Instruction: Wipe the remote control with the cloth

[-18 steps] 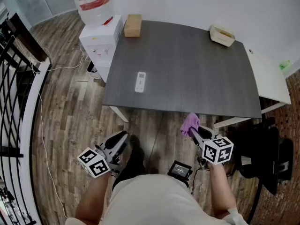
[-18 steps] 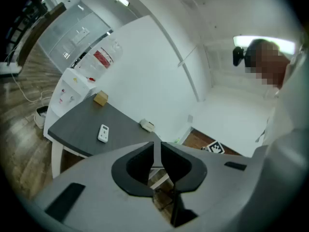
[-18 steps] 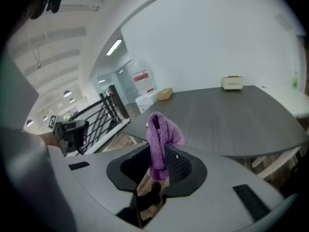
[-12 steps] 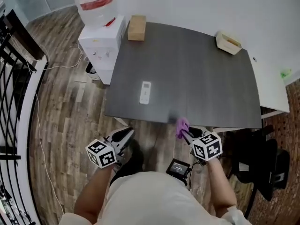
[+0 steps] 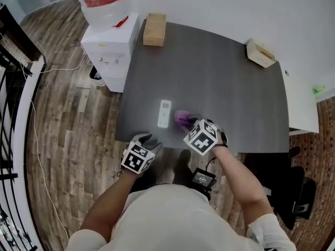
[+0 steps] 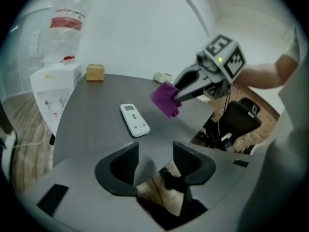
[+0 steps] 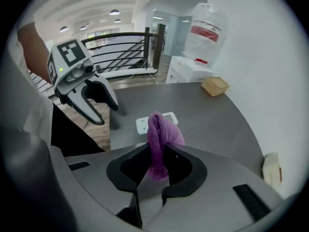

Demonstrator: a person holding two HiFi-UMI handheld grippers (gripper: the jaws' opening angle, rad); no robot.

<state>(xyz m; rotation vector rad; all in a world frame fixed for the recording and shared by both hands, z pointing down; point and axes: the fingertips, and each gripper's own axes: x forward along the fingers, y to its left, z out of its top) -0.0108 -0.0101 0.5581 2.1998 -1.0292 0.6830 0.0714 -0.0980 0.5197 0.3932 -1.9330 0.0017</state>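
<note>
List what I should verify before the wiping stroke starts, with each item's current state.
1. Cloth gripped by the right tongs: ok, the purple fold is pinched between the jaws.
2. Remote control accessible: ok, it lies flat and face up on the table with nothing on it.
3. Cloth on the remote control: not ok, it hangs just beside it.
4. Left tongs free: ok, open and empty near the table's front edge.
5. Remote control steadied: not ok, nothing touches it.
6. Dirt on the remote control: cannot tell.
</note>
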